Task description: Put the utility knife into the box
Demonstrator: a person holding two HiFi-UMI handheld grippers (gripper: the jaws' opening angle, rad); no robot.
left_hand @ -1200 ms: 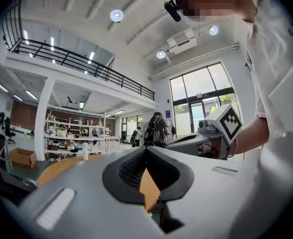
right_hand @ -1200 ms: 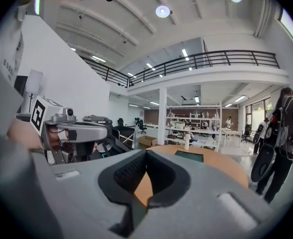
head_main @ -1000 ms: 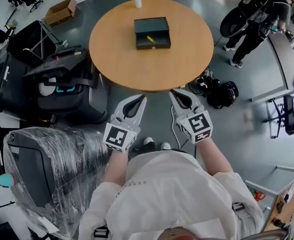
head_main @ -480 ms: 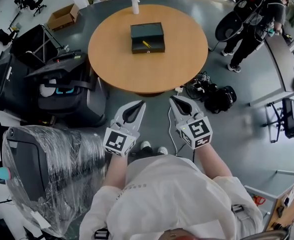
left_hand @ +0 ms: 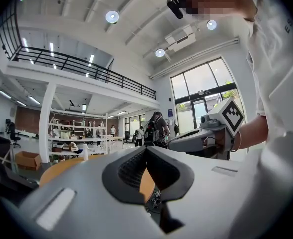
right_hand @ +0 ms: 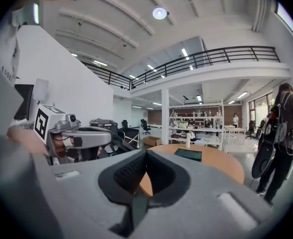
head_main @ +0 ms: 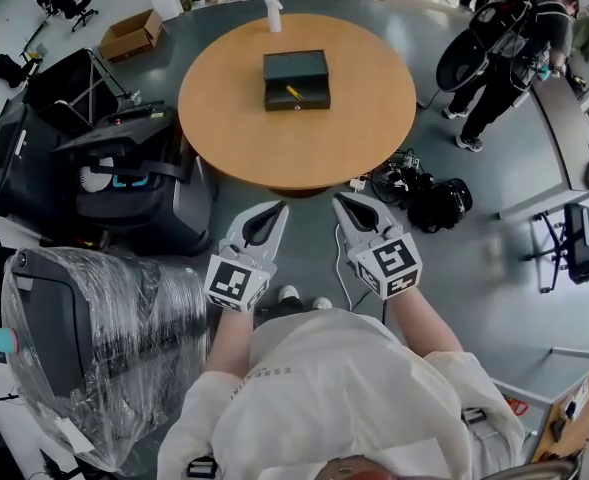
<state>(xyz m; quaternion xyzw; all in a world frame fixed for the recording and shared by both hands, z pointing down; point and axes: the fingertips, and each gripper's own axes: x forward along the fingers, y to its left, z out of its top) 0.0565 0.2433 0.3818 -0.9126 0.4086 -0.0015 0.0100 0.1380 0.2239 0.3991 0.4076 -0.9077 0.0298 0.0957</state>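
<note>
As we stood back from the round table (head_main: 374, 128), both grippers hung over the grey floor, short of its near edge. At the far left sat a chair wrapped in plastic film (head_main: 104, 338), with black cases (head_main: 124, 178) beyond it and a cardboard carton (head_main: 129, 33) on the floor farther off. Our left gripper (head_main: 281, 206) pointed toward the table with its jaws brought together, tips meeting and nothing between them. On the table a white bottle (head_main: 272, 10) stood near the far rim, and the dark box (head_main: 296, 65) lay open at the middle. The yellow utility knife (head_main: 294, 92) lay inside the half of the box nearer us. Our right gripper (head_main: 337, 199), just beside the left, was likewise closed and empty. At the far right a person with a backpack (head_main: 514, 48) stood well apart from the table.
</note>
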